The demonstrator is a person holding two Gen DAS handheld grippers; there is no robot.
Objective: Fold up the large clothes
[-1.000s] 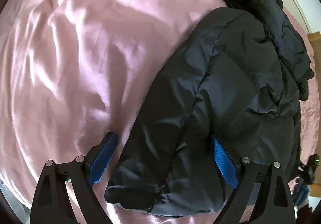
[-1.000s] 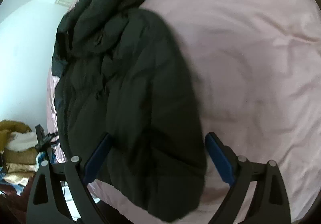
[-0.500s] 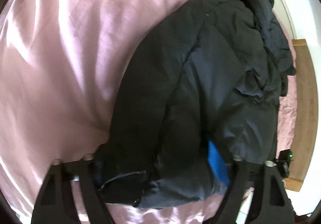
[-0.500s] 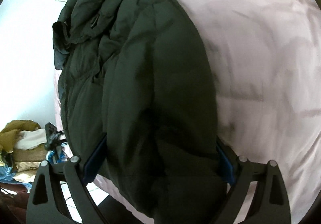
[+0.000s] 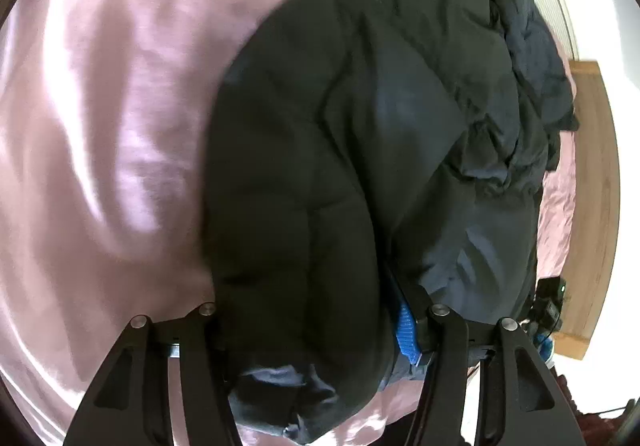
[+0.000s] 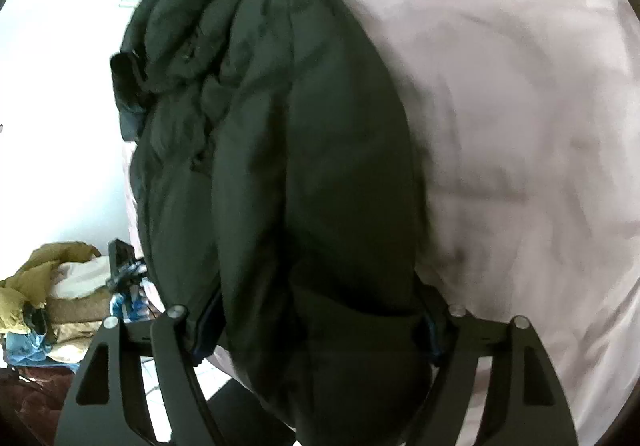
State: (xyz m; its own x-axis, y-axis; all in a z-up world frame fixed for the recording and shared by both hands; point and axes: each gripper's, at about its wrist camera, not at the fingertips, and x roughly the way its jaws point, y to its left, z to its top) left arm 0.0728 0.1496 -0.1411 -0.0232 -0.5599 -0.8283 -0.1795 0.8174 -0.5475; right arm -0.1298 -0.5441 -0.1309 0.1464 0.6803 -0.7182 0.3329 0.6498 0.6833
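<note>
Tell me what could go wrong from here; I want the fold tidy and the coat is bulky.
1. The left gripper and right gripper have just been closing around thick sleeve-like rolls of the black puffer jacket; the slick padding could squeeze out.
2. The jacket lies by the edge of the pink bedsheet, so a pull might slide it off.

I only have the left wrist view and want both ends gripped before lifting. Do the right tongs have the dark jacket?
Observer: It looks so. The right tongs straddle a bulky end of the jacket; their jaws have just been closing, and fabric fills the gap between them.
Operator: Anything lying off that side of the bed?
Observer: A heap of olive and white clothes sits low beside the bed.
</note>
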